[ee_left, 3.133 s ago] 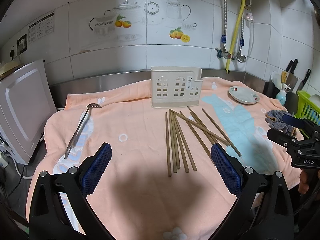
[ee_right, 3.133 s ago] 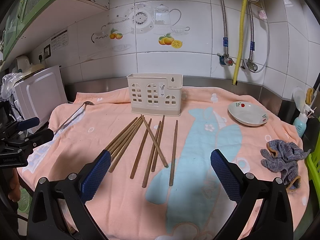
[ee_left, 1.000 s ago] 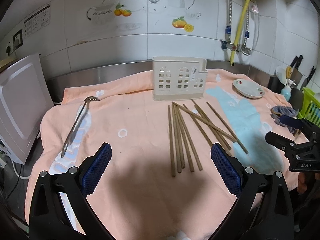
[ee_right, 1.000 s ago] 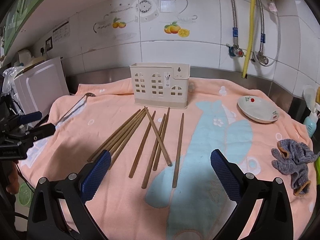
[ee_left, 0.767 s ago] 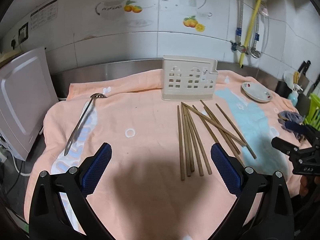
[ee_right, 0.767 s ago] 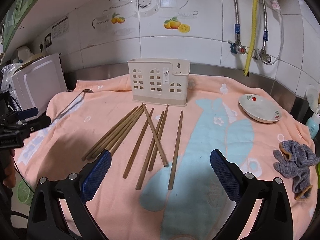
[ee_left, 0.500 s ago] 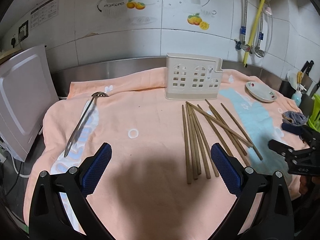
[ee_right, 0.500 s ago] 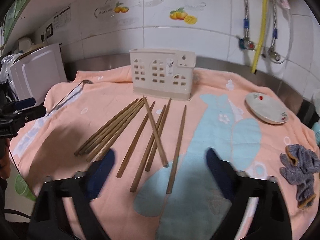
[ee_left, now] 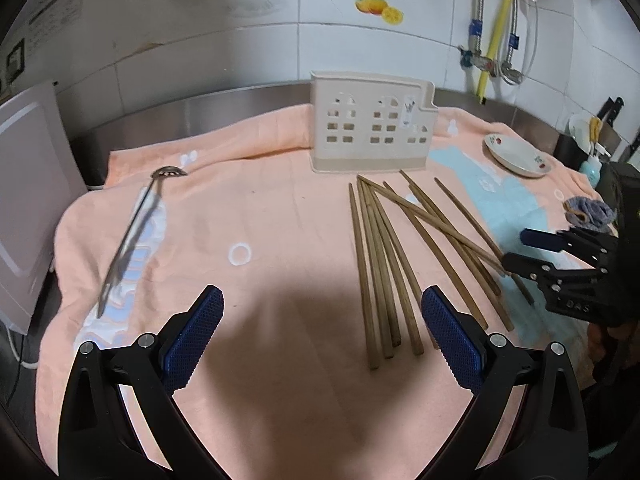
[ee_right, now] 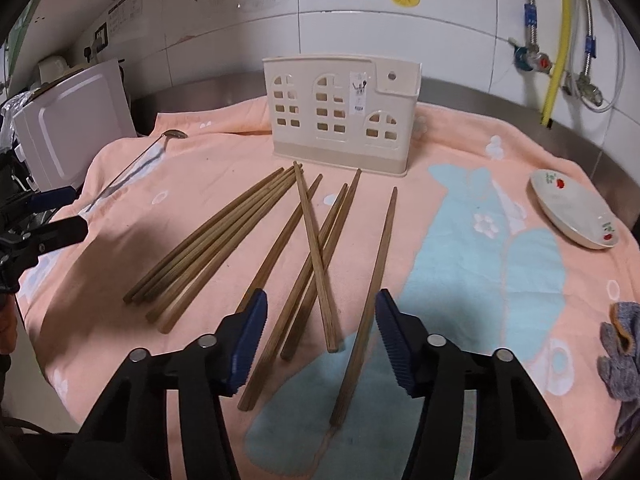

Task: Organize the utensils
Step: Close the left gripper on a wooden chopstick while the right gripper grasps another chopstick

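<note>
Right wrist: right claw (ee_right: pixel 320 338) tilted down, closing over chopsticks (ee_right: pixel 316 256).

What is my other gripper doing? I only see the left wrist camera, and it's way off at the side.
Observer: In the right wrist view, the right gripper is over the near ends of the brown wooden chopsticks, its jaws closing but not pinching anything yet.
Operator: How many sticks are between the jaws?
Observer: Four, I think: a pair, one crossed over them, and one by the right pad.
Operator: Anything new on the box?
Observer: The cream plastic holder with window cut-outs has a small round hole near its top right corner.
</note>
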The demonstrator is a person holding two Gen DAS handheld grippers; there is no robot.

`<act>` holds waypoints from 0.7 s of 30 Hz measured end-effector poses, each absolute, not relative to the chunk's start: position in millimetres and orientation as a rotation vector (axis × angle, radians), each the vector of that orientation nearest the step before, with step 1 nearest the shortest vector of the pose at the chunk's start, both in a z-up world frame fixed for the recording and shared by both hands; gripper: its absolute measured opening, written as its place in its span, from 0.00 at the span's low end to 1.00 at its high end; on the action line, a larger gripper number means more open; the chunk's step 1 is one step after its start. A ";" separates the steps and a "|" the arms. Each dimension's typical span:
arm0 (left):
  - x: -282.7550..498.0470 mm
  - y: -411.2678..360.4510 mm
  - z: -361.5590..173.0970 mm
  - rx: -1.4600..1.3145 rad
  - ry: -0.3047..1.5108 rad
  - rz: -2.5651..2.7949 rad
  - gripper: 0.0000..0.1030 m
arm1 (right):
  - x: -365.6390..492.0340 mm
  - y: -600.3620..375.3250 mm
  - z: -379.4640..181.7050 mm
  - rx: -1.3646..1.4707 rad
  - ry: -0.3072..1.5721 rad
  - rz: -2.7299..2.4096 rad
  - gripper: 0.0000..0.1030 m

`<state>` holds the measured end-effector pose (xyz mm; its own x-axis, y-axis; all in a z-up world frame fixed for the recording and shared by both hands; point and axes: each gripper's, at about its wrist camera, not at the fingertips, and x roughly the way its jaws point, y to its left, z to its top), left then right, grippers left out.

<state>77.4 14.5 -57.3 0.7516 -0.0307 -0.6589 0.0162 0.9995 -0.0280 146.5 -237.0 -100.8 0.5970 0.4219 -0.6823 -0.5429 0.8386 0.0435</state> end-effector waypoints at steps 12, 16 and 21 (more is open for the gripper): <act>106.2 8.4 -82.9 -0.021 0.813 -0.096 0.68 | 168.0 -227.1 -116.5 -0.179 0.802 0.593 0.31; 116.5 5.1 -92.2 -0.025 0.848 -0.120 0.51 | 173.1 -225.1 -120.3 -0.180 0.816 0.593 0.22; 130.9 -1.0 -102.7 -0.017 0.885 -0.141 0.31 | 175.3 -223.8 -122.5 -0.181 0.821 0.594 0.18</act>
